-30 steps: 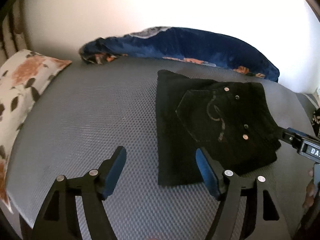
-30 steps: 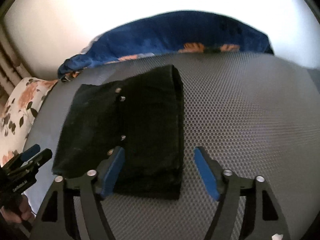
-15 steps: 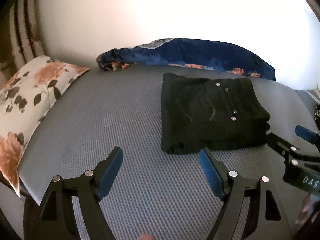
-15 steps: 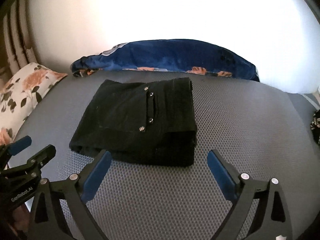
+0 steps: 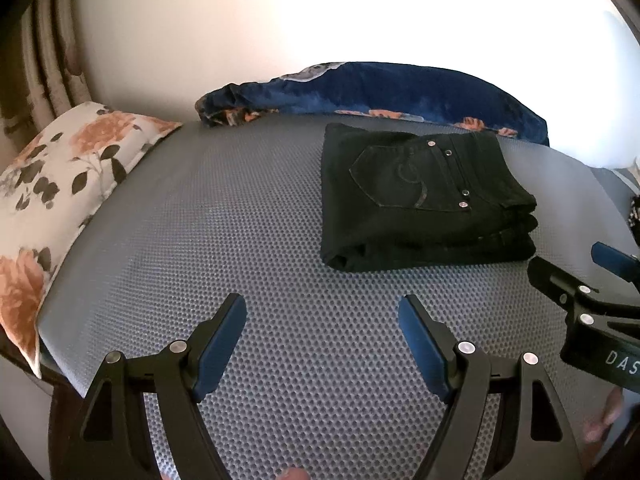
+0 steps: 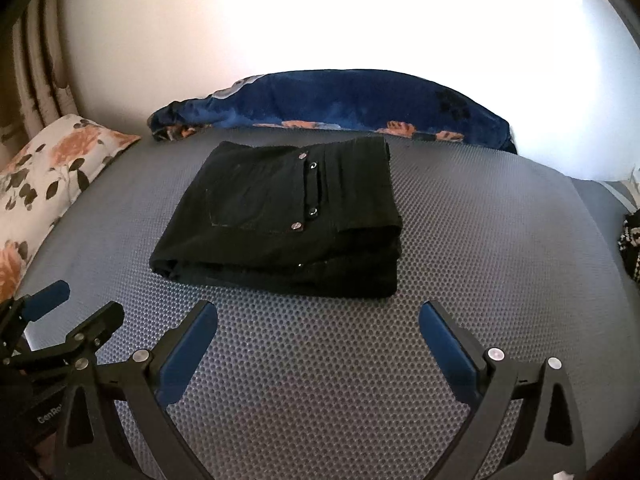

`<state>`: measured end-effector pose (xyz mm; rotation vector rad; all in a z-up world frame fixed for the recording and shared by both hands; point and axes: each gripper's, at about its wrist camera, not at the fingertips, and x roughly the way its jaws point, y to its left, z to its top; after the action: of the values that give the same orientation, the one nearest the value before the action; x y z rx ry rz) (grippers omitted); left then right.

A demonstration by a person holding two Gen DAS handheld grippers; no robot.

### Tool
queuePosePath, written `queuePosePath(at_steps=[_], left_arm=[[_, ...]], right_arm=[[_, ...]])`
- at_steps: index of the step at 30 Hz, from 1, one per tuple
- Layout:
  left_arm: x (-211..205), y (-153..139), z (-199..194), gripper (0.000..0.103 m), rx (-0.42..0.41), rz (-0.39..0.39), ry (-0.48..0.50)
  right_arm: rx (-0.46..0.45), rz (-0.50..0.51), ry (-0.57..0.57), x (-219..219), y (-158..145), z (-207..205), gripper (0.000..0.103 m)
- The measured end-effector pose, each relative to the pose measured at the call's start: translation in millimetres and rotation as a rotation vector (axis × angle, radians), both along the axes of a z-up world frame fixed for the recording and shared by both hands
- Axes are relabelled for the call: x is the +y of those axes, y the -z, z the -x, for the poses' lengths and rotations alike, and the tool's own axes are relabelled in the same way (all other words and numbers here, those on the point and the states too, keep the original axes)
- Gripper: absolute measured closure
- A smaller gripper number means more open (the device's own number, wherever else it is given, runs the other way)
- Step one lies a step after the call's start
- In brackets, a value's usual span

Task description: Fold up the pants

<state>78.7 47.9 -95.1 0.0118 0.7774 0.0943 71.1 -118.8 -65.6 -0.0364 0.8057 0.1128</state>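
The black pants (image 5: 416, 196) lie folded in a thick rectangular stack on the grey mesh bed surface (image 5: 240, 216), back pocket with silver rivets on top. In the right wrist view the pants (image 6: 288, 216) sit straight ahead. My left gripper (image 5: 322, 320) is open and empty, short of the stack and to its left. My right gripper (image 6: 318, 324) is open and empty, just in front of the stack's near edge. The right gripper also shows in the left wrist view (image 5: 576, 276), and the left gripper in the right wrist view (image 6: 76, 308).
A blue floral blanket (image 5: 380, 92) is bunched along the wall behind the pants. A white floral pillow (image 5: 52, 184) lies at the left edge of the bed. A dark patterned item (image 6: 632, 244) sits at the far right edge.
Both grippers have pulled back and up from the pants, which now lie farther ahead. Both stayed open. The folded stack has not moved.
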Motion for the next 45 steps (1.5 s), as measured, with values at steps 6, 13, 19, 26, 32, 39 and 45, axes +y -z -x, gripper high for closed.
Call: queuePosePath(at_steps=[6, 13, 19, 26, 32, 39, 45], left_arm=[[-0.5, -0.3, 2.3, 0.024, -0.006, -0.004, -0.002], [-1.7, -0.2, 2.8, 0.024, -0.006, -0.013, -0.007], [-1.2, 0.0, 3.1, 0.024, -0.008, -0.026, -0.013], [-2.2, 1.2, 3.1, 0.024, -0.013, -0.035, -0.012], [-3.1, 3.5, 4.9, 0.024, -0.019, -0.034, -0.010], [-3.9, 6.4, 5.9, 0.024, -0.016, -0.038, -0.002], [-4.4, 7.4, 5.5, 0.024, -0.021, -0.037, -0.005]], right_arm=[[0.013, 0.001, -0.009, 4.5, 2.1, 3.0, 0.003], [0.027, 0.003, -0.006, 5.8, 3.5, 3.0, 0.003], [0.031, -0.013, 0.009, 2.4, 3.7, 3.1, 0.003], [0.037, -0.016, 0.009, 2.7, 4.6, 3.1, 0.003], [0.042, -0.012, 0.001, 4.9, 6.9, 3.5, 0.003], [0.052, -0.012, 0.007, 5.3, 9.2, 3.4, 0.003], [0.061, -0.015, 0.011, 4.1, 11.7, 2.6, 0.003]])
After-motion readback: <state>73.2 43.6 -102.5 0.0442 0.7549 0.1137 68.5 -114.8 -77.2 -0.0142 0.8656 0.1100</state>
